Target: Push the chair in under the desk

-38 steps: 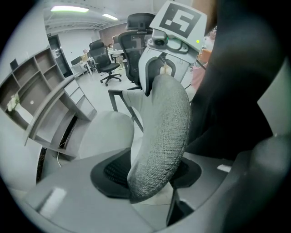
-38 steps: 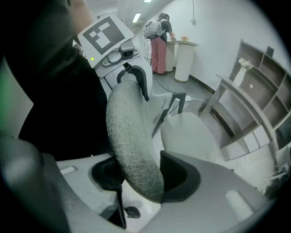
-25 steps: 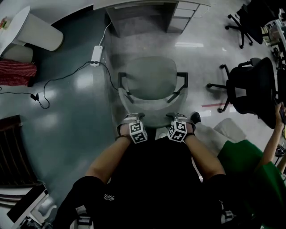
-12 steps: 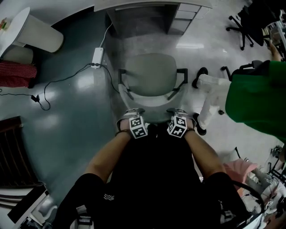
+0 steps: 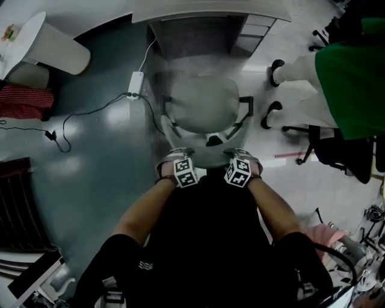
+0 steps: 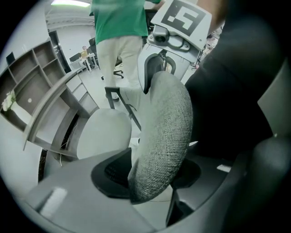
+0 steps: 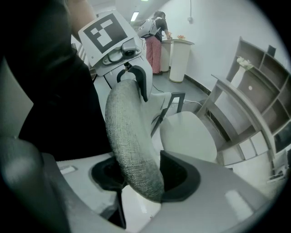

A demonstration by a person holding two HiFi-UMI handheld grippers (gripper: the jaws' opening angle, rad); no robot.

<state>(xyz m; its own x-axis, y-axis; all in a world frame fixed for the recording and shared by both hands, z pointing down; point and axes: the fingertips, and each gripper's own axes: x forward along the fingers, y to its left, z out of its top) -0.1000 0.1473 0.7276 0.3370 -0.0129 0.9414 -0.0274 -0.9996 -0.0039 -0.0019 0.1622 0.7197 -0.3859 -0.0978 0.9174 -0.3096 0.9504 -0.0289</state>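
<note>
In the head view a grey office chair (image 5: 201, 108) with black armrests stands in front of the desk (image 5: 198, 13), its seat's front edge at the desk's opening. My left gripper (image 5: 180, 161) and right gripper (image 5: 240, 161) sit side by side on the top edge of the backrest (image 5: 209, 157). The left gripper view has the woven backrest (image 6: 163, 136) running between the jaws of the left gripper (image 6: 150, 177), pads against it. The right gripper (image 7: 143, 175) grips the backrest (image 7: 132, 141) the same way. Beyond lie the seat (image 7: 188, 136) and the desk (image 7: 241, 104).
A person in a green top (image 5: 352, 60) stands at the right beside a black office chair (image 5: 343, 150). A drawer unit (image 5: 255, 30) sits under the desk's right side. A power strip with cables (image 5: 133, 84) lies on the floor at the left, near a white pedestal (image 5: 57, 45).
The chair and both grippers have moved toward the desk together. The person in green has walked from the lower right to the upper right.
</note>
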